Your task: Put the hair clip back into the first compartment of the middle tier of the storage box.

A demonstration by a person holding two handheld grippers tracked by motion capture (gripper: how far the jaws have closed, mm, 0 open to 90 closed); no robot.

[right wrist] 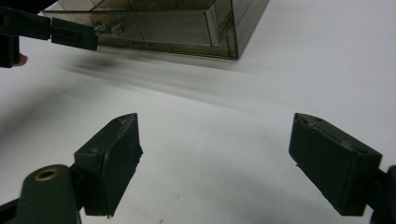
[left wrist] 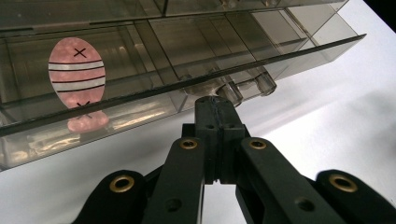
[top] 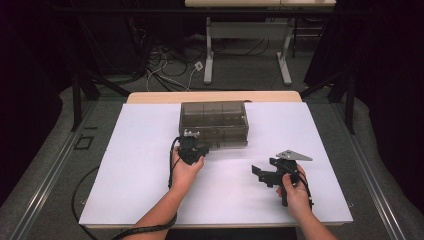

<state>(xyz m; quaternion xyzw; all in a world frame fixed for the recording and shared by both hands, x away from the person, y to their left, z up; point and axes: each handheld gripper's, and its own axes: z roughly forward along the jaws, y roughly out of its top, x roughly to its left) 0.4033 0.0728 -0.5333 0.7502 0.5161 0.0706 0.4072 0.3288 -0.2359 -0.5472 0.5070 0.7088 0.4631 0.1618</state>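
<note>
Gripping a small clear knob (left wrist: 254, 84) on the front of a smoky see-through drawer box (top: 214, 122), the left gripper (top: 192, 147) has its jaws pressed together at the box's near left corner, apparently pinched on that knob, though the contact itself is partly hidden behind the jaw tips. The box sits at the far middle of the white table (top: 135, 170), its long front facing the person. Inside a compartment lies a pink oval token (left wrist: 77, 72) with white stripes and black crosses. The right gripper (top: 265, 175) hovers above the bare table, near and to the right of the box, jaws spread wide with nothing between them. The box looks like thin, stiff, light plastic, smooth and slippery, so it may slide across the table when a drawer is pulled; the small knob is the natural hold, and the free gripper could steady the casing by its right end.
</note>
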